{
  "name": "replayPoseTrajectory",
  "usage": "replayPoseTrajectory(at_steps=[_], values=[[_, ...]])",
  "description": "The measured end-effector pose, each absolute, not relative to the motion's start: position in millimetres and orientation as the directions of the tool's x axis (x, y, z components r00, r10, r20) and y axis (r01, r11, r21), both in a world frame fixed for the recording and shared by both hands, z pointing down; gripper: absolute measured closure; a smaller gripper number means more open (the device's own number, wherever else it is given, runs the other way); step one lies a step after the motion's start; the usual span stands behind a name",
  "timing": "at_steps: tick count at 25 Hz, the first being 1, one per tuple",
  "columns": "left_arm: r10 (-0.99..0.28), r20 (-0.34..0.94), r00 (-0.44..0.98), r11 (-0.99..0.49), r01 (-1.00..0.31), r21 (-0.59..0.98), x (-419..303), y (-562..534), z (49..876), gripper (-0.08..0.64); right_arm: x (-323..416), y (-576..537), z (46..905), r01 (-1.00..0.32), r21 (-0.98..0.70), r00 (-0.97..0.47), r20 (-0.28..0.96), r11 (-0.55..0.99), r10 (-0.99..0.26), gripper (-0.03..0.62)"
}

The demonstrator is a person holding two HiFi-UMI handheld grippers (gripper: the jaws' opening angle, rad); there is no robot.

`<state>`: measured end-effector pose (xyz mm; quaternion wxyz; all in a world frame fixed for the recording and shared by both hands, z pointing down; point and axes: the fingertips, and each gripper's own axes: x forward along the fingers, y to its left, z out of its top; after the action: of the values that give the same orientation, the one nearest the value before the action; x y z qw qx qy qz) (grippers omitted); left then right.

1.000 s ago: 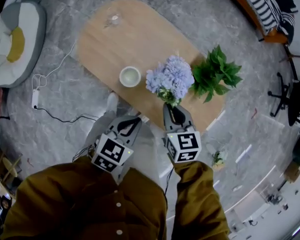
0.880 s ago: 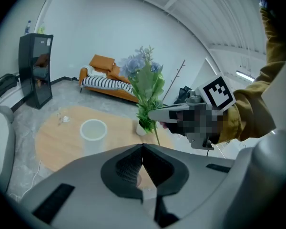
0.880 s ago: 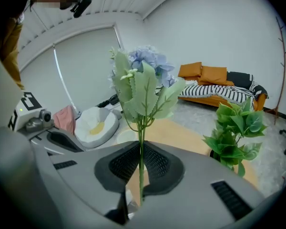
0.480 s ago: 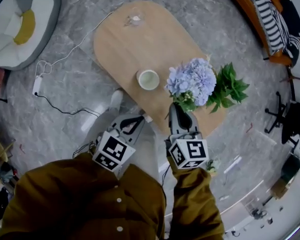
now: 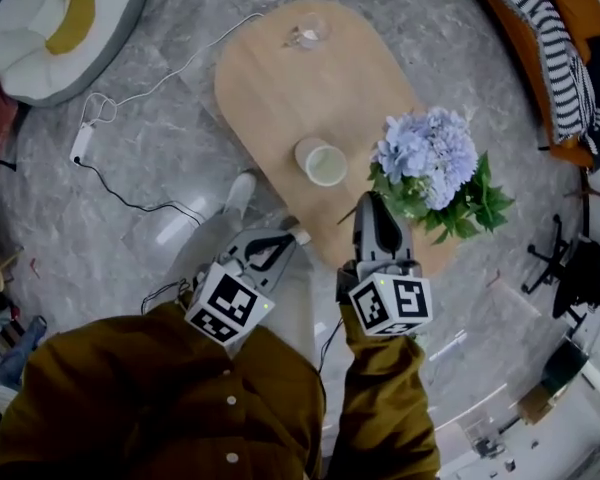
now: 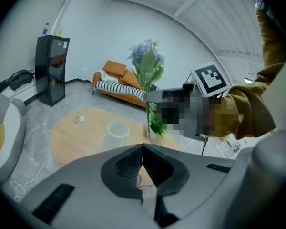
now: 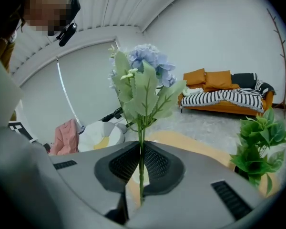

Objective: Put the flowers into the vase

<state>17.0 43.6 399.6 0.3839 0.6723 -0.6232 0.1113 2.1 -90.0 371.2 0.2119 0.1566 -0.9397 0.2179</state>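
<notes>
Since a second ago our right hand-held gripper [image 5: 373,208] has carried the flowers [image 5: 427,148] further to the right across the far side of the worktop [image 5: 280,98]. The pale blue bloom, which hung beside the green plant [image 5: 472,213] before, now overlaps it in the head view. Our left hand-held gripper [image 5: 277,243] has barely changed its place against our body.

We hold the flowers in the right hand-held gripper, its jaws closed tight on the thin green stem [image 7: 141,175]. The stem stands upright between the dark pads, with the leaves and the bloom rising above them. The flowers are in the air, to the right of the white vase [image 5: 323,163] and not in it.

The white vase stands upright near the middle of the worktop with its mouth open. The green plant stands near the right end of the worktop, well apart from the vase.

Our left hand-held gripper is closed with nothing in it: in its own view the two pads meet at the tip. It hangs off the near edge of the worktop, pointing towards the vase.

A small glass [image 5: 307,35] sits at the far end of the worktop, and a sofa [image 5: 565,63] stands beyond it on the right.
</notes>
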Motion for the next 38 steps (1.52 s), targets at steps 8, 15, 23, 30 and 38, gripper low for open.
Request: replayPoseTrajectory(at_steps=[8, 15, 23, 30, 38], values=[[-0.746, 0.638, 0.193, 0.085, -0.922, 0.378, 2, 51, 411, 0.552, -30, -101, 376, -0.376, -0.378, -0.890, 0.403, 0.846, -0.215, 0.571], [-0.737, 0.644, 0.205, 0.077, -0.921, 0.381, 4, 52, 422, 0.552, -43, -116, 378, -0.413, -0.420, -0.898, 0.337, 0.808, -0.284, 0.571], [-0.735, 0.640, 0.223, 0.062, -0.918, 0.391, 10, 45, 436, 0.552, -70, -106, 389, -0.364, -0.411, -0.921, 0.292, 0.836, -0.257, 0.571], [-0.733, 0.647, 0.210, 0.075, -0.920, 0.384, 3, 38, 443, 0.552, -72, -99, 408, -0.304, -0.357, -0.932, 0.305, 0.883, -0.198, 0.569], [-0.729, 0.657, 0.190, 0.102, -0.920, 0.379, -2, 31, 461, 0.552, -61, -107, 441, -0.332, -0.351, -0.921, 0.322, 0.875, -0.220, 0.569]])
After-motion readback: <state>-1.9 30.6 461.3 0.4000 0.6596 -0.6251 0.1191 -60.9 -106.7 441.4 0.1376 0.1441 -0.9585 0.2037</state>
